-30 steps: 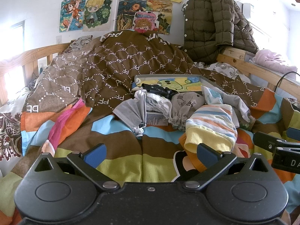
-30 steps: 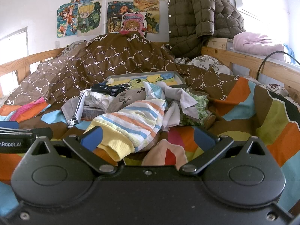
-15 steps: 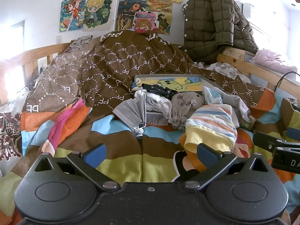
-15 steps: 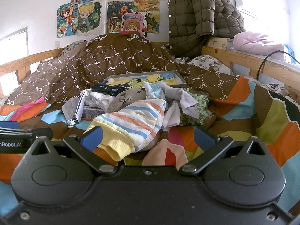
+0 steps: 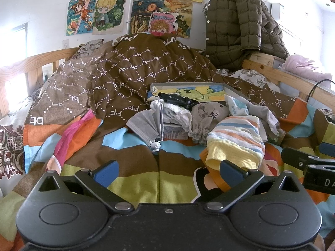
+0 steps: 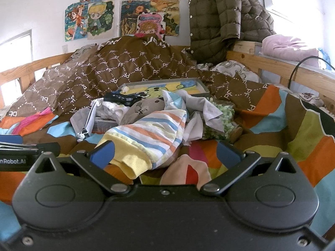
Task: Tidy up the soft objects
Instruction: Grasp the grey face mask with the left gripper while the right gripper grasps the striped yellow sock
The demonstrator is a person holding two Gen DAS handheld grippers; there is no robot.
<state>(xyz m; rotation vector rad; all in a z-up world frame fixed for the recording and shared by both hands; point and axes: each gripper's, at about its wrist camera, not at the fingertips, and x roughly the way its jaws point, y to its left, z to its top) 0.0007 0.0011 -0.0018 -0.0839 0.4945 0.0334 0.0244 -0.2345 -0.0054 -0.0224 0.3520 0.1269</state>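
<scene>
Nothing is seen to have shifted since the earlier frames. Centrally, a pile of soft things [image 5: 209, 119] lies on the colourful bedspread [image 5: 136, 167], and a striped garment [image 6: 146, 136] with a yellow cuff sits at its near edge. Behind the pile a flat grey box [image 5: 236, 92] with a cartoon picture is propped against the brown quilt [image 5: 136, 73]. The left gripper [image 5: 168, 170] and the right gripper [image 6: 165, 152] are both held spread wide and empty, just short of the pile. A padded jacket [image 6: 226, 18] is draped over the wooden rail [image 6: 293, 75].
</scene>
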